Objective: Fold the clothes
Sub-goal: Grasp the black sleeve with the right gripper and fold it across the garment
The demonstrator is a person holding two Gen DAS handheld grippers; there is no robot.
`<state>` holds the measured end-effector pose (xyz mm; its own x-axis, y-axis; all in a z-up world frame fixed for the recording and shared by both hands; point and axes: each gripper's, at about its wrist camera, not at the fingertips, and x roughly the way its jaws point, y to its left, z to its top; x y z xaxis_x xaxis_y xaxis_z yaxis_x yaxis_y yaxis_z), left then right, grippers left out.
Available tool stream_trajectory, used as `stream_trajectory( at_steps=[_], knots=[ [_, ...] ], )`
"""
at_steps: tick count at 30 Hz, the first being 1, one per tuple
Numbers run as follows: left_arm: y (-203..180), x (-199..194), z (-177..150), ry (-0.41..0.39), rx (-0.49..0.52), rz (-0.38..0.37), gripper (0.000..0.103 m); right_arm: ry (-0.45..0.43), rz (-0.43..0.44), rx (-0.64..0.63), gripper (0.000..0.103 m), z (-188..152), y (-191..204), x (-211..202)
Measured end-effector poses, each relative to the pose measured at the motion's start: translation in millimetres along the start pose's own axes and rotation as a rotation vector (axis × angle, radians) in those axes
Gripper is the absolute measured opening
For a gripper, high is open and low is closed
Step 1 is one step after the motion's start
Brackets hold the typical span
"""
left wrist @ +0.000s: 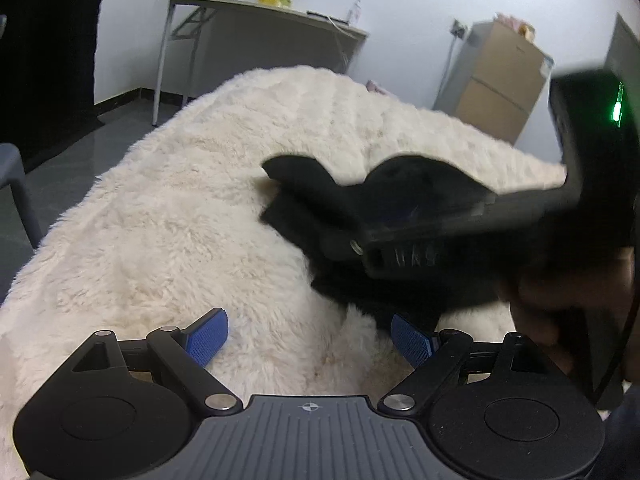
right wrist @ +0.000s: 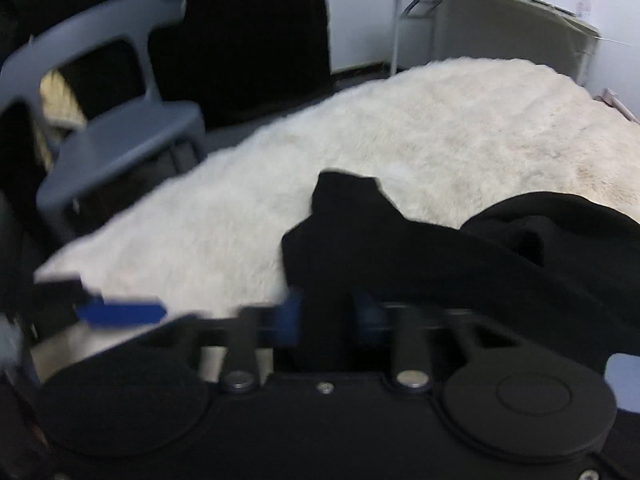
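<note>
A black garment lies crumpled on a cream fluffy blanket. My left gripper hovers open just in front of it, blue pads wide apart, with only blanket between them. The right tool's black housing crosses over the garment from the right, held by a person's hand. In the blurred right wrist view, my right gripper is shut on a fold of the black garment, which rises between its blue pads. A blue fingertip of the left gripper shows at the left.
A grey plastic chair stands beside the blanket's left edge. A desk with small items stands at the back wall, a cardboard box at the back right. Grey floor runs along the left.
</note>
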<state>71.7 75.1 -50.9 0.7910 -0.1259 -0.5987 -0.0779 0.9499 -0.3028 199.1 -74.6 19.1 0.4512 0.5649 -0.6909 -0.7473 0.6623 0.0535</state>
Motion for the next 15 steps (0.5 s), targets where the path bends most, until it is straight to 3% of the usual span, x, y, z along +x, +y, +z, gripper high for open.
stream_trajectory(
  at_steps=[4, 7, 10, 11, 13, 15],
  knots=[
    [12.1, -13.2, 6.2, -0.039, -0.046, -0.003, 0.086, -0.116, 0.106, 0.062, 0.007, 18.3, -27.0, -44.1],
    [23.0, -24.9, 10.1, -0.081, -0.099, 0.017, 0.086, -0.181, 0.253, 0.031, 0.007, 21.1, -48.4, -76.4],
    [28.6, -31.3, 14.8, -0.106, -0.109, 0.021, 0.086, -0.140, 0.416, -0.020, 0.010, 15.0, -73.6, -89.5],
    [29.3, -32.5, 16.7, -0.112, -0.101, 0.024, 0.086, -0.093, 0.397, -0.049, 0.010, 12.4, -74.0, -81.2],
    [28.8, -31.9, 18.4, -0.113, -0.097, 0.029, 0.086, 0.090, 0.255, -0.129, 0.011, 2.1, -69.5, -48.8],
    [28.6, -30.2, 17.7, -0.106, -0.107, 0.028, 0.086, 0.261, 0.085, -0.075, 0.019, -9.0, -77.2, -8.5]
  ],
)
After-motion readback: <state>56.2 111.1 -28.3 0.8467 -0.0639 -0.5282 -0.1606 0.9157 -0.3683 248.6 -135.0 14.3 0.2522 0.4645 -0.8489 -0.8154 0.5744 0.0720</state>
